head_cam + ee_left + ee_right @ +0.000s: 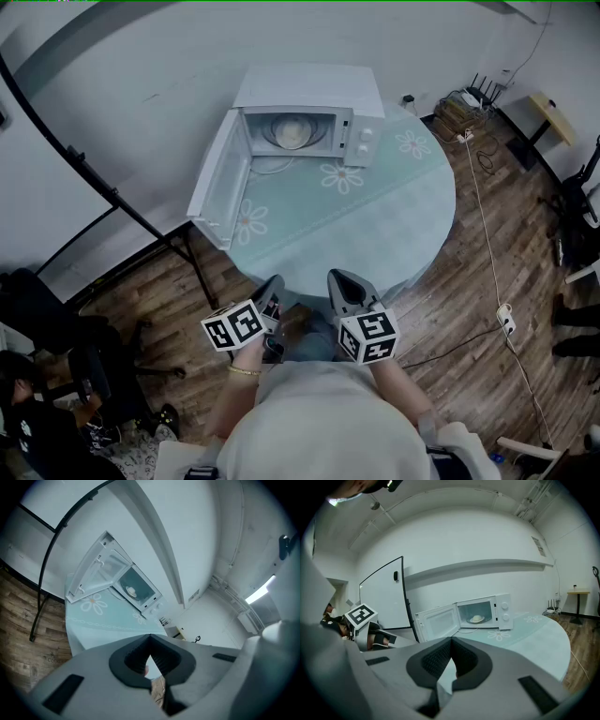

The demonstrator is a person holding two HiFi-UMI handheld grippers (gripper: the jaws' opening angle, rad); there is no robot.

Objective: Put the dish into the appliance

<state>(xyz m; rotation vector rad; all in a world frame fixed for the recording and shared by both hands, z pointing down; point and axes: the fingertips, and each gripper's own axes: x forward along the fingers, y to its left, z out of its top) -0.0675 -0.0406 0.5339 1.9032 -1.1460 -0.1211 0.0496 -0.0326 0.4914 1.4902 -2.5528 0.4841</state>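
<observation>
- The dish [292, 132] sits inside the microwave [309, 98], in the middle of its cavity; from the right gripper view it [476, 618] reads as a pale, round, low thing with a raised centre
- The microwave's door [218, 180] stands swung wide to the left of the cavity, so the opening is clear; judged from this, the dish is already where the task wants it
- The left gripper [275, 283] and the right gripper [339, 278] both hang well short of the microwave, past the near edge of the round surface [403, 220] and close to the person's body
- The left fingers [132, 657] meet tip to tip with nothing between them; the right fingers [431, 660] are likewise closed and empty
- The dish looks like glazed ceramic or glass: probably stiff, of moderate weight, smooth enough to slip, and liable to chip against the microwave's walls
- If it needs shifting, the rim nearest the microwave's opening seems the best hold; fingers should pinch above and below the edge and keep the dish level, since the domed centre offers no purchase
</observation>
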